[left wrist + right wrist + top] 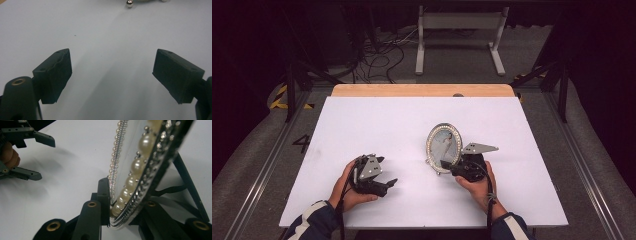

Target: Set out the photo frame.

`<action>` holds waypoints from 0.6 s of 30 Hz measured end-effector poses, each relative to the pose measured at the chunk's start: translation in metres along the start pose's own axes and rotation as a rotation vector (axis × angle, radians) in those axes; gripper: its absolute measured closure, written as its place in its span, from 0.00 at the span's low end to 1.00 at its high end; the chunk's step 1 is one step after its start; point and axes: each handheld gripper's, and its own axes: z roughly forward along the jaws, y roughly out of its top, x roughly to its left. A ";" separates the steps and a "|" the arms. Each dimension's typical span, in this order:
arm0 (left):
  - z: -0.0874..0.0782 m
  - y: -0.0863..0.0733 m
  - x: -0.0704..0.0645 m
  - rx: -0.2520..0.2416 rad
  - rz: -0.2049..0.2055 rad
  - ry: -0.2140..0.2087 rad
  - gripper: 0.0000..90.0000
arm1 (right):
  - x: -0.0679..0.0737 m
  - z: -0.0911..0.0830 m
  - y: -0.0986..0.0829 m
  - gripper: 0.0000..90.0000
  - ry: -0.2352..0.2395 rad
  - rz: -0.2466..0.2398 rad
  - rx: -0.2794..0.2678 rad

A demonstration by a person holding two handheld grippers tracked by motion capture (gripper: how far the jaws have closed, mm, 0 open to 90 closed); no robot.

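Frame: an oval picture frame (443, 148) edged with pearls stands upright on the white table (377, 120), right of centre and near the person's side. In the right gripper view its pearl rim (140, 165) runs up from between the jaws, and a black back stand (190, 185) props it from behind.

Right gripper: the right gripper (451, 167) is clamped on the frame's lower right edge, one jaw on the front face and the other behind.

Left gripper: the left gripper (388, 183) sits low over the table, well apart from the frame and to its left. Its jaws are spread wide with nothing between them (112, 75).

Table: a wooden strip (422, 90) shows along the far edge.
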 end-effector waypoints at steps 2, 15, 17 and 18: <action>0.001 0.001 0.000 0.003 0.005 -0.004 0.17 | 0.001 0.000 0.000 0.86 -0.004 -0.004 0.002; 0.012 0.022 0.009 -0.045 0.008 -0.090 0.19 | 0.007 -0.013 0.002 0.76 -0.076 -0.061 -0.020; 0.015 0.027 0.010 -0.045 0.013 -0.105 0.24 | 0.009 -0.017 0.001 0.74 -0.091 -0.071 -0.020; 0.019 0.031 0.010 -0.048 0.015 -0.120 0.25 | 0.011 -0.019 0.001 0.73 -0.095 -0.077 -0.021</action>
